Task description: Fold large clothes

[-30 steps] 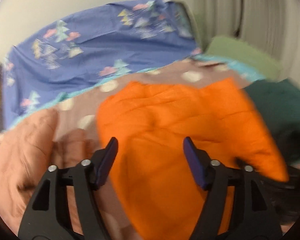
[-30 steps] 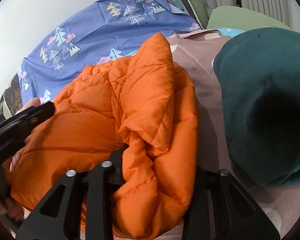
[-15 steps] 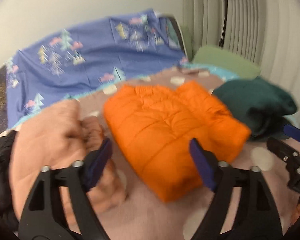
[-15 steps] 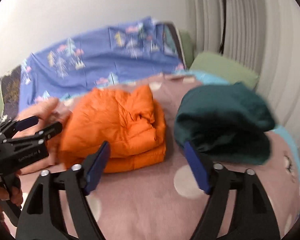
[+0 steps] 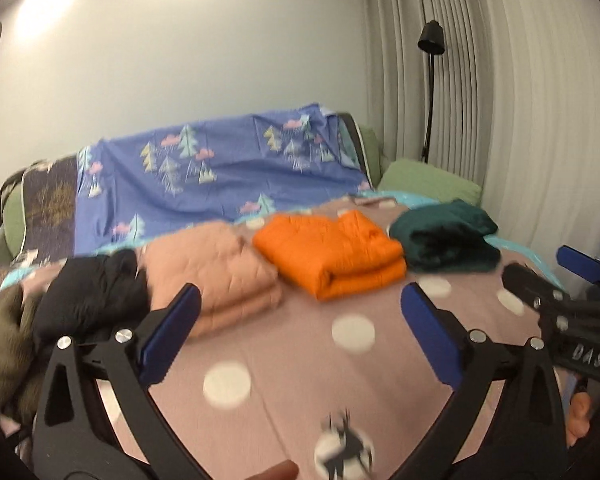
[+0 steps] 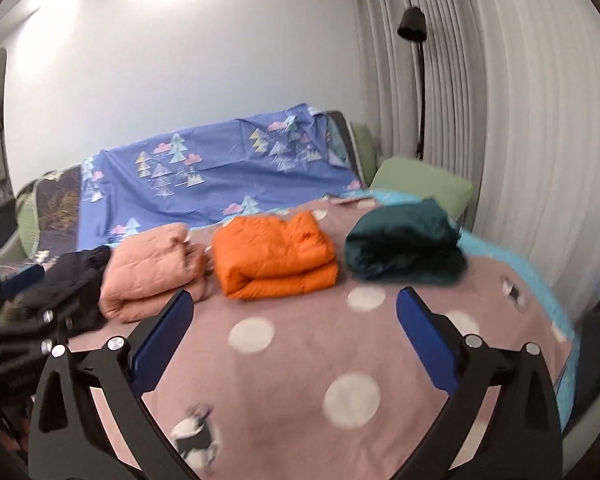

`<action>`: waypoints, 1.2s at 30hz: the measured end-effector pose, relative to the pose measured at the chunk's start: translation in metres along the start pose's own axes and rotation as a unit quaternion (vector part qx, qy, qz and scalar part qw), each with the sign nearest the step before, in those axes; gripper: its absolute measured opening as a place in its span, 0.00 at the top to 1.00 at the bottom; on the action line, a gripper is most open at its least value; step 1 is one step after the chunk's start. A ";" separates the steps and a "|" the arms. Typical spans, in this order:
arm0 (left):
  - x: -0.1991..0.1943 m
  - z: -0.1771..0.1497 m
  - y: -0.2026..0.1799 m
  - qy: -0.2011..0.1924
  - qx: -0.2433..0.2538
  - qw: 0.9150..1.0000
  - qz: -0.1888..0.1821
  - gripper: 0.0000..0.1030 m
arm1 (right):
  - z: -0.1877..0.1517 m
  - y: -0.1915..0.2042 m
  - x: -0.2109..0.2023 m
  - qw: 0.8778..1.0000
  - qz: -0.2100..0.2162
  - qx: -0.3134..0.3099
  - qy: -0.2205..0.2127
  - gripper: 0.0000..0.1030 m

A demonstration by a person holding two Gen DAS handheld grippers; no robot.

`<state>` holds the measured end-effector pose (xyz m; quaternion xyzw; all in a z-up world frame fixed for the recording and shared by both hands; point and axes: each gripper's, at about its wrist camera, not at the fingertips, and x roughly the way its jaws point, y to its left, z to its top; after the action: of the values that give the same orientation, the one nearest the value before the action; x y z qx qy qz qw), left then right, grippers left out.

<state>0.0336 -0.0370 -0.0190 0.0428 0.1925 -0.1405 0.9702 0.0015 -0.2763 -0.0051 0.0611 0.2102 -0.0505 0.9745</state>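
Observation:
A folded orange puffer jacket (image 5: 332,256) (image 6: 274,256) lies on the dotted pink bed cover (image 5: 300,364) (image 6: 300,344). A folded pink jacket (image 5: 216,268) (image 6: 152,268) sits to its left and a folded dark green one (image 5: 444,240) (image 6: 404,244) to its right. My left gripper (image 5: 300,300) and right gripper (image 6: 296,300) hover well back from the row. Their jaws are opening wide, with nothing between them. The right gripper (image 5: 560,284) also shows at the edge of the left wrist view.
A black garment (image 5: 92,292) (image 6: 68,280) and an olive one (image 5: 4,332) lie bunched at the left end. Behind are a blue tree-print sheet (image 5: 220,176), a green pillow (image 5: 428,180), a black floor lamp (image 5: 430,40) and pale curtains (image 5: 520,120).
The right gripper let go of the orange jacket, which now lies folded on the bed. Both grippers opened and pulled back and up, so the whole row of clothes is in view.

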 end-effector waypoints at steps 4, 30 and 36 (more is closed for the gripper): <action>-0.024 -0.022 0.016 0.026 -0.025 0.999 -0.011 0.02 | -0.010 0.006 -0.016 1.000 -0.021 -0.014 0.010 0.01; -0.040 -0.041 0.031 0.042 -0.043 0.998 -0.006 0.02 | -0.017 0.032 -0.025 0.998 -0.026 -0.041 0.030 0.02; -0.038 -0.042 0.026 0.047 -0.037 0.998 -0.008 0.02 | -0.017 0.033 -0.026 0.998 -0.032 -0.040 0.031 0.01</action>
<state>-0.0075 0.0037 -0.0426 0.0115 0.2431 -0.1384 0.9600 -0.0244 -0.2394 -0.0066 0.0171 0.2442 -0.0711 0.9670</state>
